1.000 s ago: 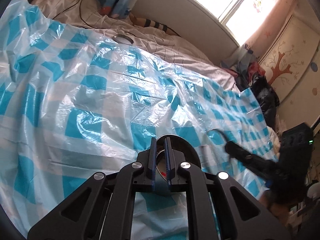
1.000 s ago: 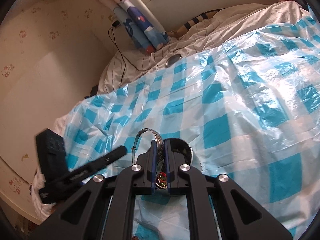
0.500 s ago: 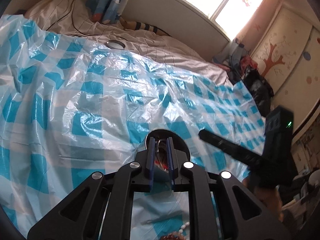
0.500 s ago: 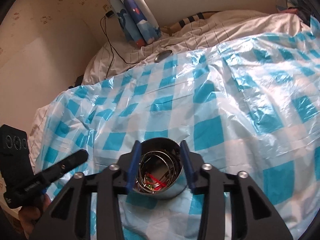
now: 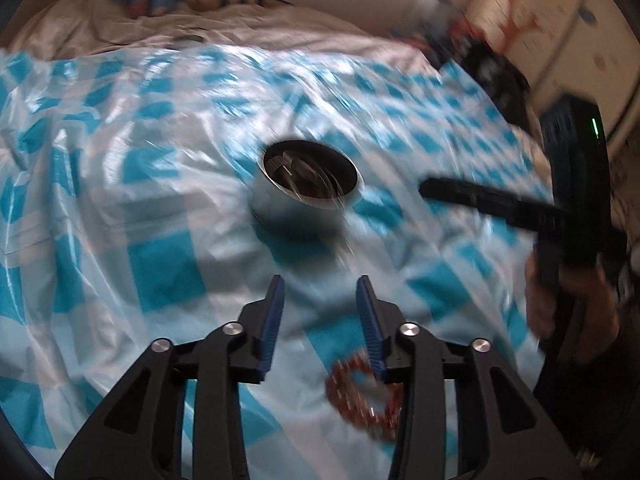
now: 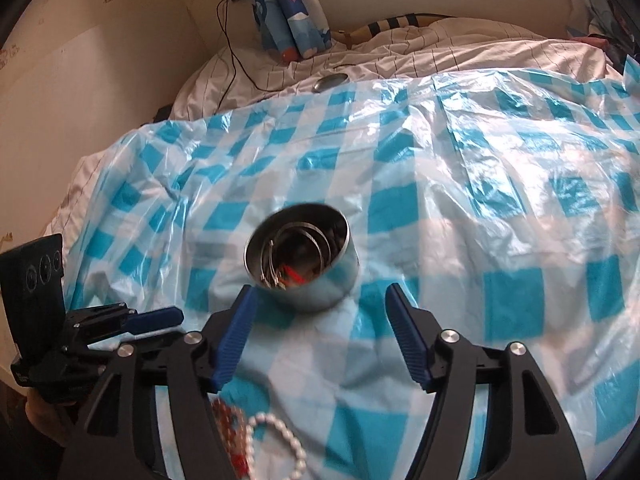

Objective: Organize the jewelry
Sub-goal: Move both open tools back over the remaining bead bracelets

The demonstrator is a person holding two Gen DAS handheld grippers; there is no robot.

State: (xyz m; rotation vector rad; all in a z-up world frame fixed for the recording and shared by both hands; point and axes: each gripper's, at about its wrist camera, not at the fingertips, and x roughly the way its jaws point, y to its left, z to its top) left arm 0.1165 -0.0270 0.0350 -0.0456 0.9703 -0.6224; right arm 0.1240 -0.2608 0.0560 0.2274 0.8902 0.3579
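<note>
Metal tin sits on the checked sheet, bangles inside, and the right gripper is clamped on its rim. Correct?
Not quite. The right gripper is not clamped on the rim: in the right wrist view its jaws are opening, apart on either side of the metal tin without touching it. The rest holds: the tin sits on the checked sheet with bangles inside.

left gripper [image 5: 320, 292], right gripper [image 6: 320, 312]: jaws opening, empty.

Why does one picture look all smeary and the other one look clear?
Left wrist view: everything is streaked with motion blur, even the metal tin and the reddish bead bracelet, and the window glares white. Right wrist view: sharp, so the bangles inside the tin show, and the checked plastic sheet shines.
</note>
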